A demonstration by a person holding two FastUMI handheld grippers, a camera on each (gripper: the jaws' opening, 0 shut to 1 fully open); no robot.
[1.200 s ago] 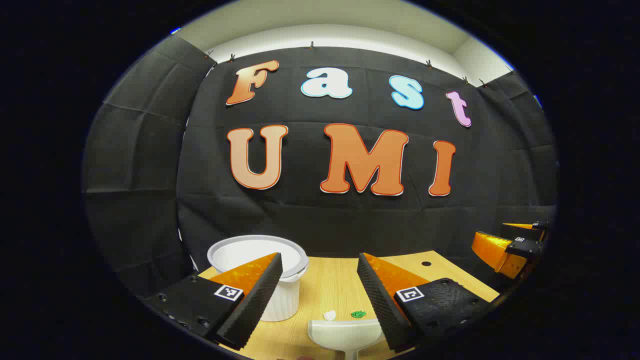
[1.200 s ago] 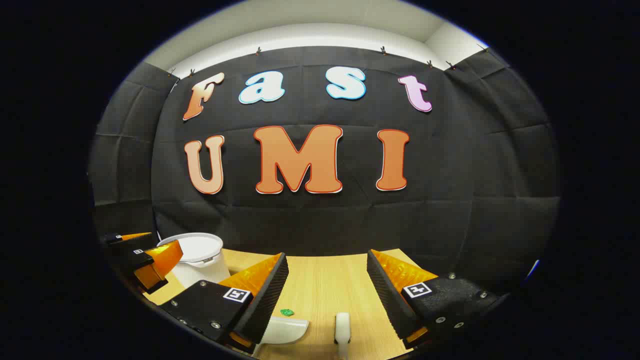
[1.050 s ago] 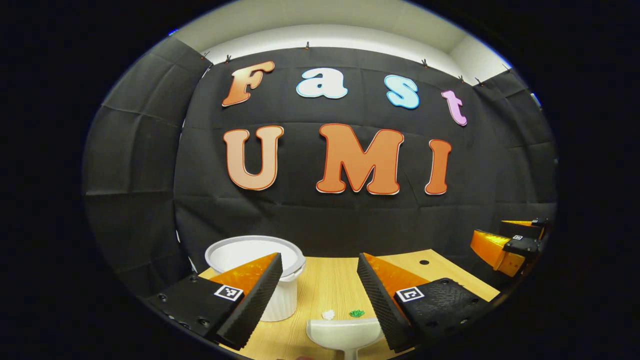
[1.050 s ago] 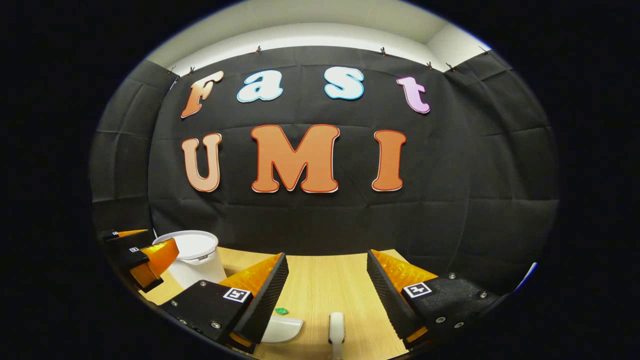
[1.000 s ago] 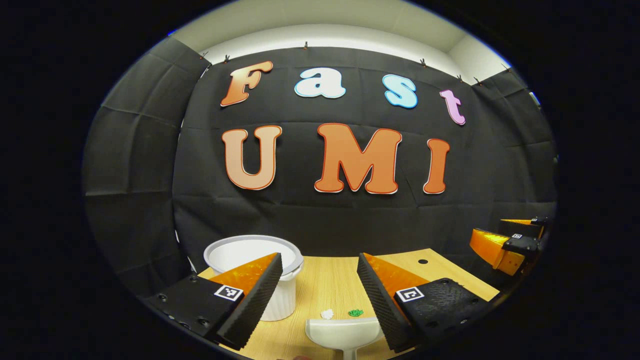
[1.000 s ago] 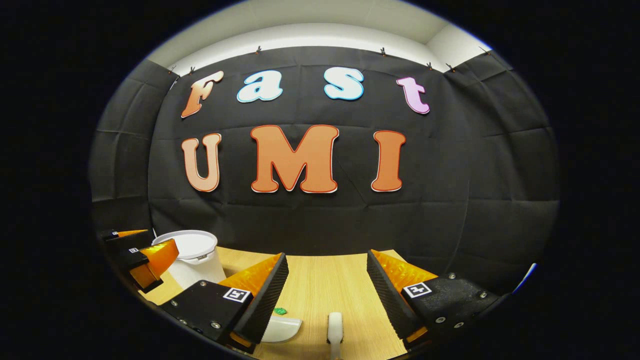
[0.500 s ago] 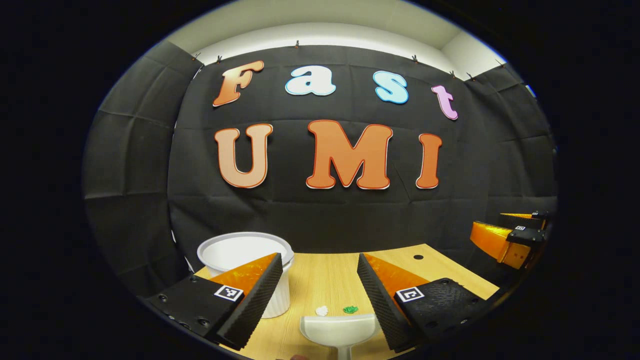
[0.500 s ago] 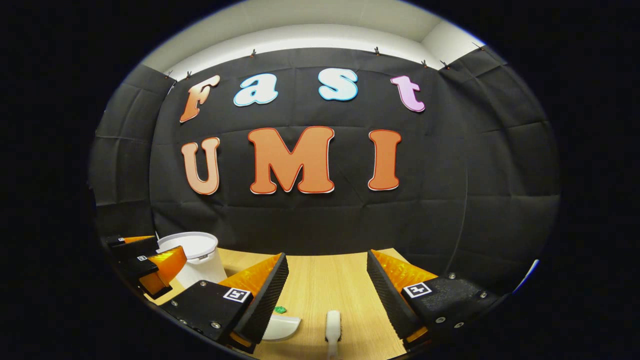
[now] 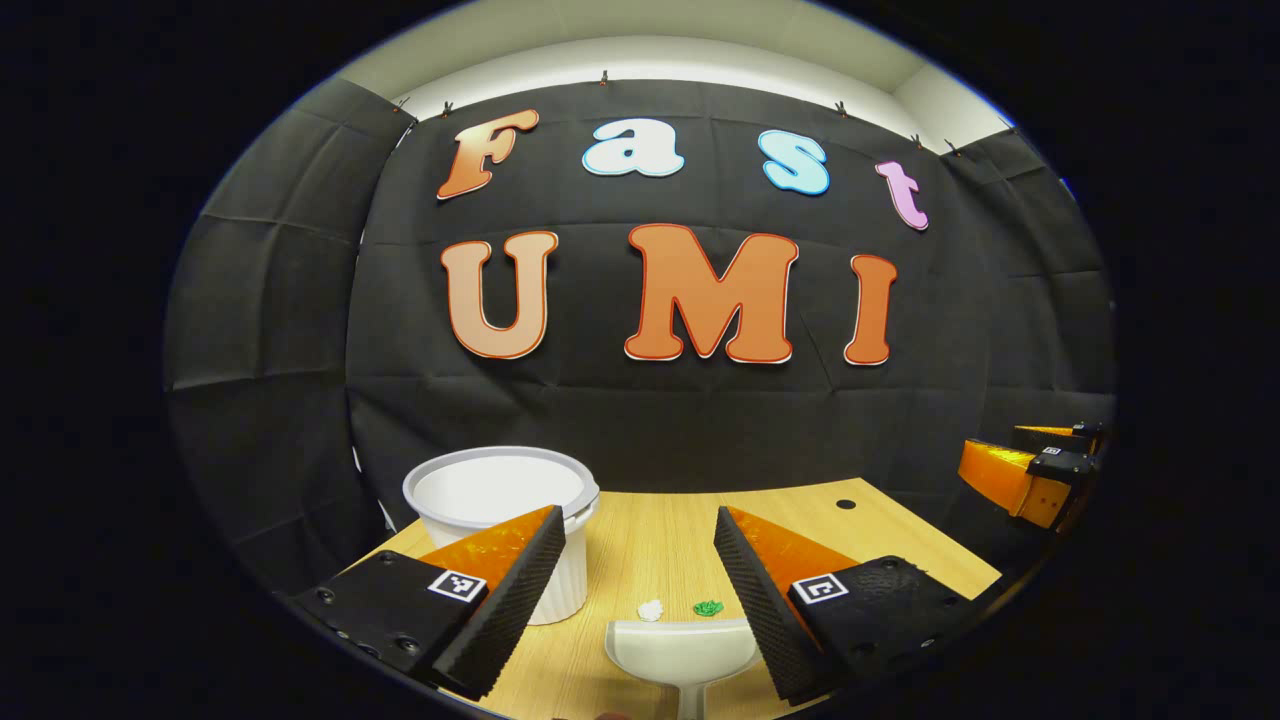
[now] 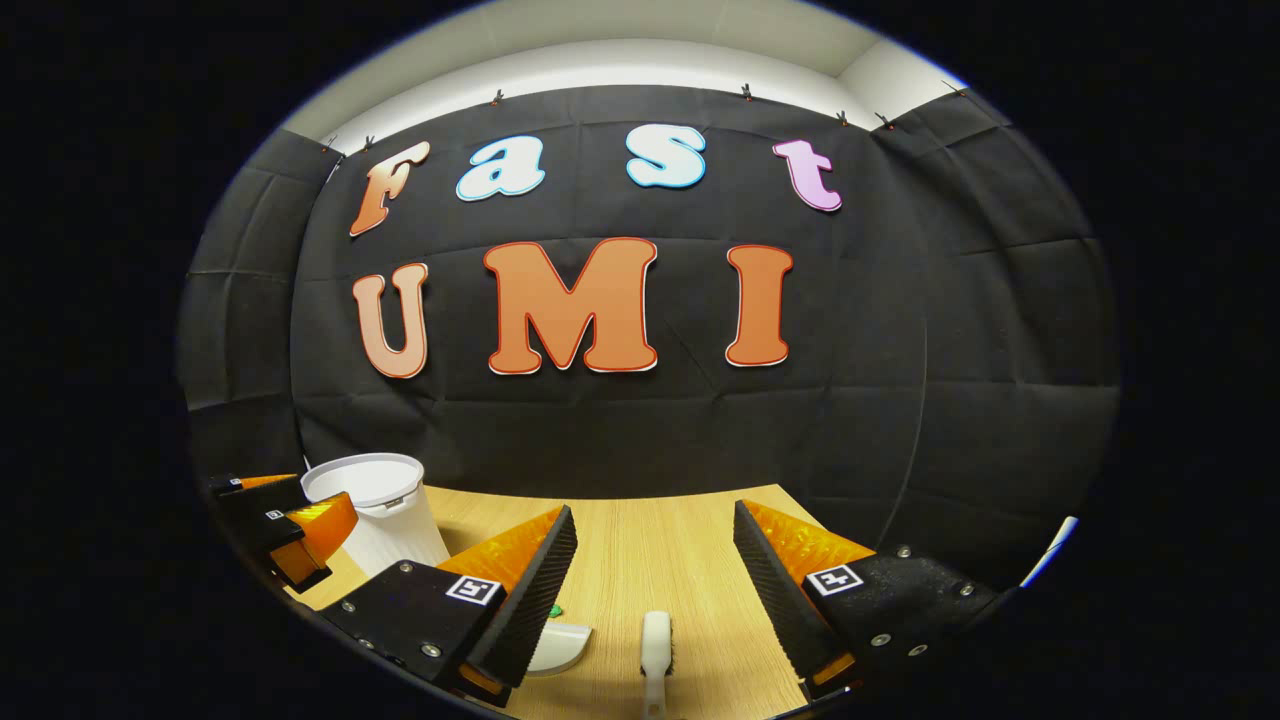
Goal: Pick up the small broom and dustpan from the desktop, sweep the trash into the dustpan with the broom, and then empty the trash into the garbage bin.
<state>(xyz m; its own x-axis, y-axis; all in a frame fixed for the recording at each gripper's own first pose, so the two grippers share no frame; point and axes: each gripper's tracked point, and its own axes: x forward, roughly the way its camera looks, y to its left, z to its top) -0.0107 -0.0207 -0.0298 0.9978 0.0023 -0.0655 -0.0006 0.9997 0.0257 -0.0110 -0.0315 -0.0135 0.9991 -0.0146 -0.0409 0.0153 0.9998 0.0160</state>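
A white dustpan (image 9: 680, 650) lies on the wooden table (image 9: 650, 540), its mouth facing a white scrap (image 9: 651, 609) and a green scrap (image 9: 709, 607). My left gripper (image 9: 638, 515) hovers open above the dustpan's handle end, with nothing between its fingers. In the right gripper view the white broom (image 10: 656, 645) lies lengthwise on the table (image 10: 680, 540), below and between the fingers of my open right gripper (image 10: 655, 512). The dustpan (image 10: 562, 645) and green scrap (image 10: 554, 609) peek out beside its left finger. A white ribbed garbage bin (image 9: 495, 490) stands at the back left.
The right gripper (image 9: 1000, 455) shows far off at the right edge of the left gripper view. The left gripper (image 10: 325, 497) shows in front of the bin (image 10: 385, 540) in the right gripper view. A small hole (image 9: 846, 504) sits in the table near its back edge.
Both views have tipped slightly downward, so more tabletop shows and the bin, dustpan and broom sit a bit higher in frame. Both grippers stayed open.
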